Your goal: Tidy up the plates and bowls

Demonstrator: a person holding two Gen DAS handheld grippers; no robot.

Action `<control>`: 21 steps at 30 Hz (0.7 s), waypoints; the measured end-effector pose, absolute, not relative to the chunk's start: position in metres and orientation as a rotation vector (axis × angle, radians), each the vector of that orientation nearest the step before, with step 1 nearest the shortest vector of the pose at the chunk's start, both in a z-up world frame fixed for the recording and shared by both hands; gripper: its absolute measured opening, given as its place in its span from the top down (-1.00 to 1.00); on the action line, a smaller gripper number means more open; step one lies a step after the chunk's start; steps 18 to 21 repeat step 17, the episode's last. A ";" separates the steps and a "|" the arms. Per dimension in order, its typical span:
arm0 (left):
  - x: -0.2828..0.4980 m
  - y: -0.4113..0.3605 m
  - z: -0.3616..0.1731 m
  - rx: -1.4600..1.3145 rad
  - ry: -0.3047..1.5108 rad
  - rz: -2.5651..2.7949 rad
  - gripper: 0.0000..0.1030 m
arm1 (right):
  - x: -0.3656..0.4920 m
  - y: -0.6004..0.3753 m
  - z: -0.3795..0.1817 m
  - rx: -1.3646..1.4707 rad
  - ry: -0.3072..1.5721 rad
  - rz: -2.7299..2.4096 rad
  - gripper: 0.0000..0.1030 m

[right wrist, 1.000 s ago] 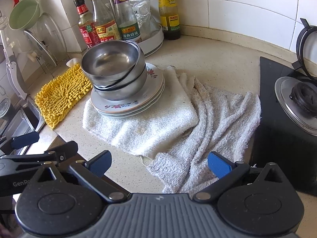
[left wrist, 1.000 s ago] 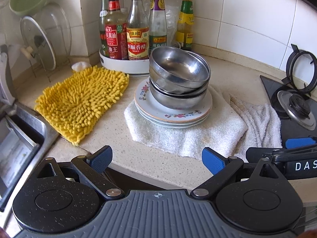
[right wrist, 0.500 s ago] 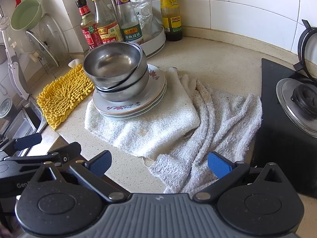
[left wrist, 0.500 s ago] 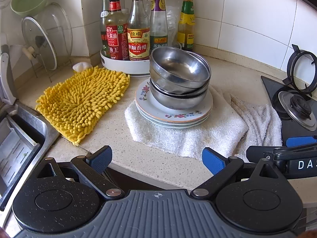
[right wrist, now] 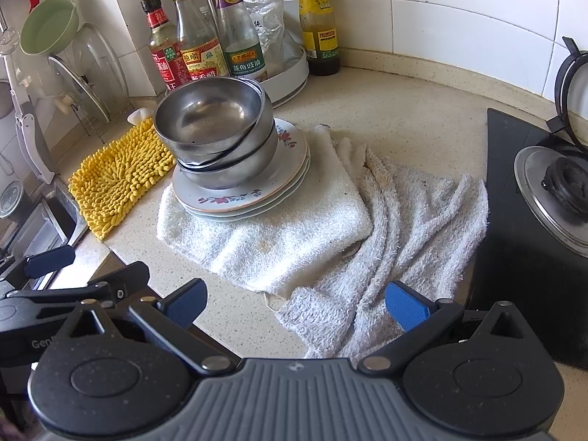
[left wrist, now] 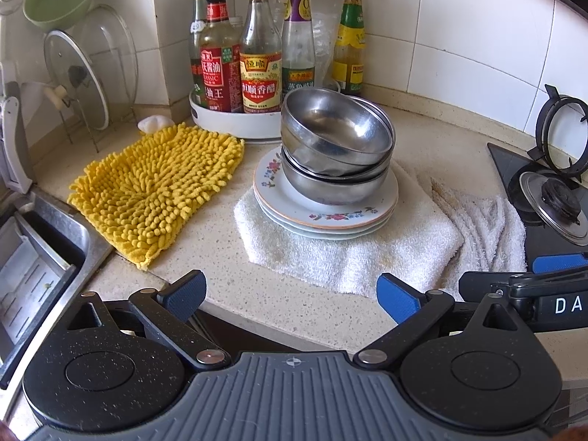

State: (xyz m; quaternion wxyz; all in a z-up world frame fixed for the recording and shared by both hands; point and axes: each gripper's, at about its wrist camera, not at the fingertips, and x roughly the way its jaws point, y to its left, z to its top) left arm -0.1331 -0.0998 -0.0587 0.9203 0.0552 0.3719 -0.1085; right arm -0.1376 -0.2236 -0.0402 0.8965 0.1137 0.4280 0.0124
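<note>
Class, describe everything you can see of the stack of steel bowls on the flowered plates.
The stack of steel bowls looks like three nested, round, shiny metal bowls, scuffed and apparently empty. The top bowl sits tilted, not fully seated in the ones below. The bottom bowl rests on the flowered plates, which lie on a folded white towel on the counter. Neither gripper touches the stack.

Yellow mop cloth (left wrist: 154,191) lies flat on the speckled tabletop (left wrist: 301,305), beside a folded white towel (left wrist: 367,253). Sauce bottles (left wrist: 257,70) stand upright in a white round rack (left wrist: 235,125). Glass lid (left wrist: 79,77) leans in a wire stand.
</note>
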 end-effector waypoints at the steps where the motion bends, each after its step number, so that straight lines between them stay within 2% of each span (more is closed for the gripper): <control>1: -0.133 -0.100 -0.058 0.113 0.762 -0.220 -0.96 | -0.137 -0.224 -0.040 0.235 0.887 0.026 -1.00; 21: -0.132 -0.100 -0.059 0.126 0.740 -0.225 -0.96 | -0.137 -0.224 -0.040 0.234 0.891 0.029 -1.00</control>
